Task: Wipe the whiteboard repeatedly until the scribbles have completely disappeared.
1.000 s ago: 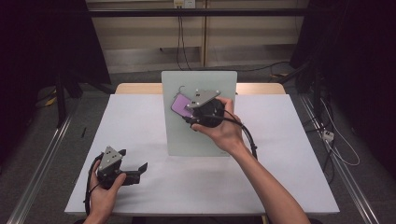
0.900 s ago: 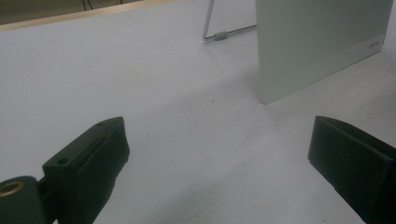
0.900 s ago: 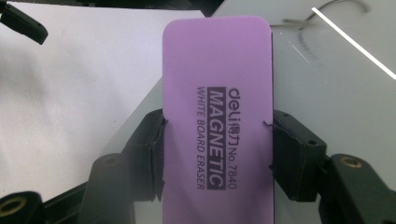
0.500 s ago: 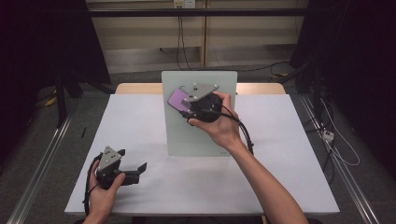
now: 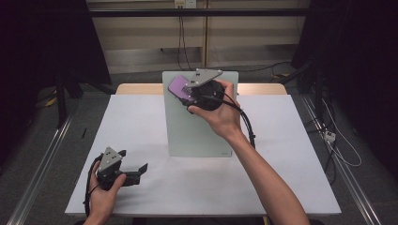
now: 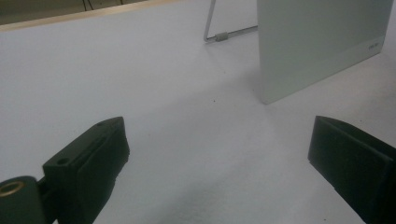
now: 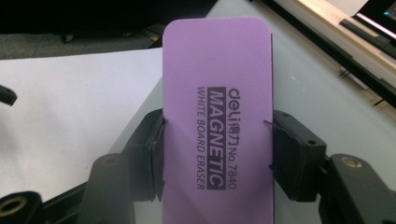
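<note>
Right claw [image 5: 187,93] pinching purple whiteboard eraser [image 5: 180,88] by its long edges, raised at upper left corner of upright whiteboard [image 5: 199,126]. Left claw [image 5: 133,169] spread wide, empty, low over white surface [image 5: 141,122], near front left corner.

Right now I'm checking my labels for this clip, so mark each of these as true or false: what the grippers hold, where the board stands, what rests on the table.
1. The right gripper is shut on the purple eraser. True.
2. The left gripper holds a marker. False: its jaws stand open with nothing between them.
3. The whiteboard lies flat on the table. False: it stands propped on a wire stand.
4. The eraser's print reads "magnetic white board eraser". True.
</note>
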A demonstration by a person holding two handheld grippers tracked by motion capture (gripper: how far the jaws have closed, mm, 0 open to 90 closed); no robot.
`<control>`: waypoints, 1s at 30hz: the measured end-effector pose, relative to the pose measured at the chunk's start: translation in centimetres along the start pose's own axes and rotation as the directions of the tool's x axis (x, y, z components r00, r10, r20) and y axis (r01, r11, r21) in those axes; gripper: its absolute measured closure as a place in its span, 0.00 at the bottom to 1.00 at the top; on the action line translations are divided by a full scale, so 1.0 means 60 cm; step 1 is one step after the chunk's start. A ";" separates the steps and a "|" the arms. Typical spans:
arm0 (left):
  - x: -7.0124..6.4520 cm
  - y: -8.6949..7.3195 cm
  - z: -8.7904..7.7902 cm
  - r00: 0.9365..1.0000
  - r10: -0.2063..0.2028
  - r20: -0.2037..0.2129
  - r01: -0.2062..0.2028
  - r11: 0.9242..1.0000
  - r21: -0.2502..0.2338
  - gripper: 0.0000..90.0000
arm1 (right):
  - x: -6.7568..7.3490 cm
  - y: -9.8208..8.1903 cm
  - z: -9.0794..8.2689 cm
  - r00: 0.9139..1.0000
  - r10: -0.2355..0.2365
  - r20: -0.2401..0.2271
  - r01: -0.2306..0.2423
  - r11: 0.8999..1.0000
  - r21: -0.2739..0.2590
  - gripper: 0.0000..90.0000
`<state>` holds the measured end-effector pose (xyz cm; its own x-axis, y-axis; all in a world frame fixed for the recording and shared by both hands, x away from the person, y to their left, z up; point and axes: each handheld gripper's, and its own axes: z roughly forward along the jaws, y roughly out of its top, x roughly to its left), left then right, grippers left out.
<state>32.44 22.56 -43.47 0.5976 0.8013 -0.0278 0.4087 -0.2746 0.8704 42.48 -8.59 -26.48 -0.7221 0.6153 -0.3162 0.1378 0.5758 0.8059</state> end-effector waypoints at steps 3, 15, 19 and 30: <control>0.000 0.000 -0.001 1.000 0.007 0.001 -0.007 1.000 0.003 0.05 | 0.014 -0.005 0.012 1.000 -0.020 -0.018 0.020 0.999 0.025 0.47; 0.000 0.000 -0.001 1.000 0.005 0.000 -0.005 1.000 0.003 0.05 | 0.071 -0.043 0.057 0.991 -0.009 -0.131 0.021 0.996 0.090 0.47; 0.002 0.000 -0.002 1.000 0.009 -0.003 -0.009 1.000 0.004 0.05 | 0.068 -0.042 0.056 0.990 0.005 -0.138 0.007 0.996 0.086 0.47; 0.002 0.000 -0.004 1.000 0.004 -0.002 -0.004 1.000 -0.001 0.05 | 0.024 -0.025 0.016 0.998 0.037 -0.052 -0.035 0.999 0.031 0.47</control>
<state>32.34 22.77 -43.39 0.5976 0.8014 -0.0232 0.4059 -0.2775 0.8708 41.88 -8.08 -28.62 -0.7509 0.6071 -0.2598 0.1844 0.5705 0.8003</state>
